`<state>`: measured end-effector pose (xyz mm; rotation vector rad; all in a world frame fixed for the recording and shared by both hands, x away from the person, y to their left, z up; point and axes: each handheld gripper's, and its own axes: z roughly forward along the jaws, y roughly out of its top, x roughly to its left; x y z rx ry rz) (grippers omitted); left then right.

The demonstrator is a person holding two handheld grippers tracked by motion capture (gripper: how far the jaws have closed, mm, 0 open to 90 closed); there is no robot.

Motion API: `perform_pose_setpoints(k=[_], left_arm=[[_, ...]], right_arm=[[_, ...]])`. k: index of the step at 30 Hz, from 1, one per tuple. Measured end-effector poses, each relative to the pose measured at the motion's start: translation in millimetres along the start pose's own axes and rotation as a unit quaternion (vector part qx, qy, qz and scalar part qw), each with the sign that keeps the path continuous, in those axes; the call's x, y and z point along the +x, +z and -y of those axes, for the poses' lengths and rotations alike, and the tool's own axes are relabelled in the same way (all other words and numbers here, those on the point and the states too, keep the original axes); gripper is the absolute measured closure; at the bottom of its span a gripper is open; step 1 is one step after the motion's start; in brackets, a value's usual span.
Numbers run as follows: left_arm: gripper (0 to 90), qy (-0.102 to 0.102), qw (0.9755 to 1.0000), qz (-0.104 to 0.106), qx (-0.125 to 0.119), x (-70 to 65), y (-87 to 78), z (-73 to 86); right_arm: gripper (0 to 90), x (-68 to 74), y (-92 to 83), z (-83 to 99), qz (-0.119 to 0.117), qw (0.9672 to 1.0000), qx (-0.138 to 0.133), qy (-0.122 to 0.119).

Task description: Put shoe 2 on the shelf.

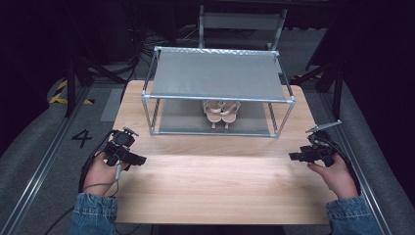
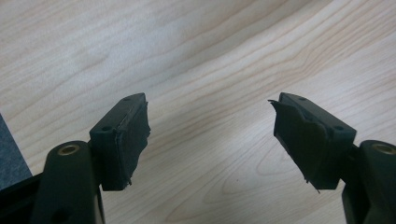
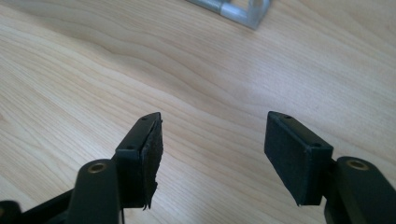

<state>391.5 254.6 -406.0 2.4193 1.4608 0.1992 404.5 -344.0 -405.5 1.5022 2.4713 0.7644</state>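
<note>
Across the bare wooden surface (image 1: 210, 181), the metal-framed shelf rack (image 1: 218, 73) shelters the pink sandals (image 1: 221, 112), well ahead of and between the left tool (image 1: 139, 160) and right tool (image 1: 292, 156), both gaping empty; a careless reach could knock its front rail.

A two-level rack (image 1: 219, 98) stands on the far half of the table (image 1: 215, 181). A pair of sandals (image 1: 221, 112) lies on its lower shelf, near the middle. The left gripper (image 1: 139, 160) and the right gripper (image 1: 292, 156) are near opposite table edges, well apart, in front of the rack.
</note>
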Motion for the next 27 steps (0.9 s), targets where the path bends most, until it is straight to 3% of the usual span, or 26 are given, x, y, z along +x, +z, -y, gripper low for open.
perform_pose_setpoints(k=[3,7,9,11,14,18,22,27], left_arm=[[26.4,0.005,0.9998,0.004,0.016,3.2,4.0,1.4],[26.1,0.006,0.9995,0.003,0.030,5.6,9.2,2.5],[26.0,0.005,0.9993,0.000,0.037,6.4,12.1,2.6],[25.8,0.002,0.9991,0.001,0.043,6.1,13.6,2.5],[25.8,0.003,0.9989,-0.001,0.046,5.6,12.9,2.3],[25.1,0.001,0.9989,0.000,0.047,5.4,12.6,2.3],[25.1,0.001,0.9987,-0.002,0.051,4.6,14.4,2.4],[24.7,0.002,0.9987,-0.003,0.050,4.1,14.3,1.4]], right_arm=[[37.8,-9.7,3.1,8.2,-0.008,1.0000,-0.001,0.005],[37.7,-18.6,5.7,15.8,0.008,0.9998,0.016,-0.011],[38.0,-22.2,6.4,17.5,0.015,0.9995,0.026,-0.007],[36.9,-26.0,7.4,18.7,0.012,0.9989,0.041,0.018],[35.6,-28.6,8.3,18.9,0.033,0.9964,0.066,0.042],[32.7,-27.7,9.2,18.6,0.045,0.9940,0.088,0.047],[31.3,-27.7,16.5,20.3,0.061,0.9887,0.127,0.050],[31.2,-29.0,17.7,20.8,0.062,0.9871,0.133,0.063]])
